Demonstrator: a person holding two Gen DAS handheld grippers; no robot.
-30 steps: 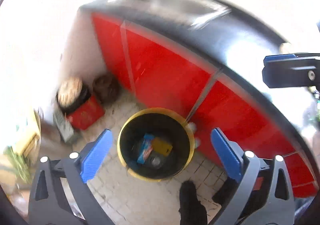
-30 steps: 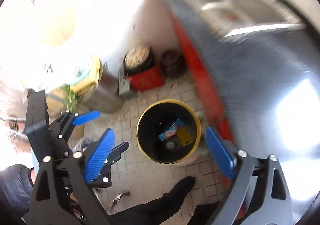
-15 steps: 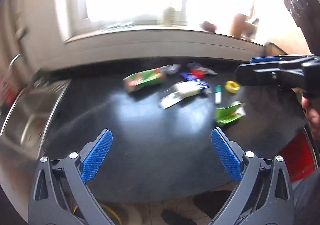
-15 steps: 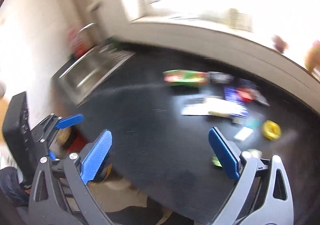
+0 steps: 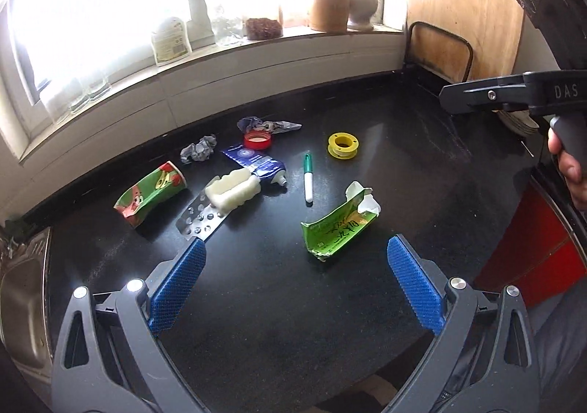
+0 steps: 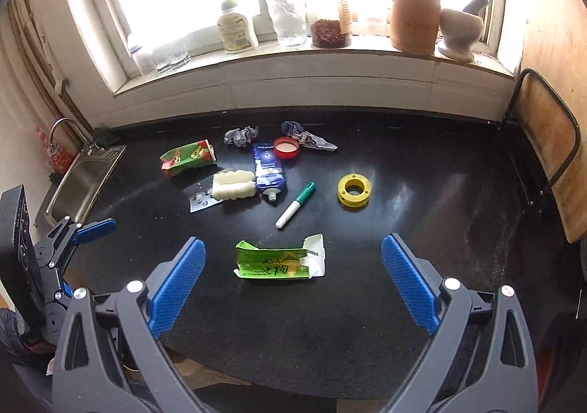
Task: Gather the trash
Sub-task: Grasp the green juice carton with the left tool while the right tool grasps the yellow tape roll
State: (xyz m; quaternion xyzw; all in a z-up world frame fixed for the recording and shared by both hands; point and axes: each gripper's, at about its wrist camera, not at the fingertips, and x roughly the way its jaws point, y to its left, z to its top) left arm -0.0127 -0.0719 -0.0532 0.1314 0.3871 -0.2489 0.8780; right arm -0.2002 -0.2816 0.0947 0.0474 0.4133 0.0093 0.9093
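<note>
Both cameras have swung up from the yellow bin on the floor, where some trash already lay, to the black counter [image 6: 422, 171], and the blur of half a second ago has settled into a sharp view; I judge one drop is done and the next pick is being lined up. The left gripper [image 5: 295, 288] hangs over the near edge with its blue pads [image 5: 178, 282] wide apart, holding and touching nothing. The right gripper [image 6: 291, 284] is the same: pads spread wide, empty, clear of the counter. The trash lies scattered mid-counter. Nearest is a torn green carton [image 6: 280, 260], lying flat just beyond the right gripper and framed between its pads, so it looks the likely next target. Further back lie a green-capped marker [image 6: 295, 205] and, to its right, a yellow reel [image 6: 353, 190]. To the left are a blue tube [image 6: 269, 167], a white foam piece [image 6: 233, 189] resting on a blister pack [image 6: 200, 201], and a crushed fruit carton [image 6: 188, 156]. At the far side sit a red lid [image 6: 287, 147] and two crumpled wrappers [image 6: 241, 135]. A sink [image 6: 79, 178] is at the far left. Much remains to collect.
</note>
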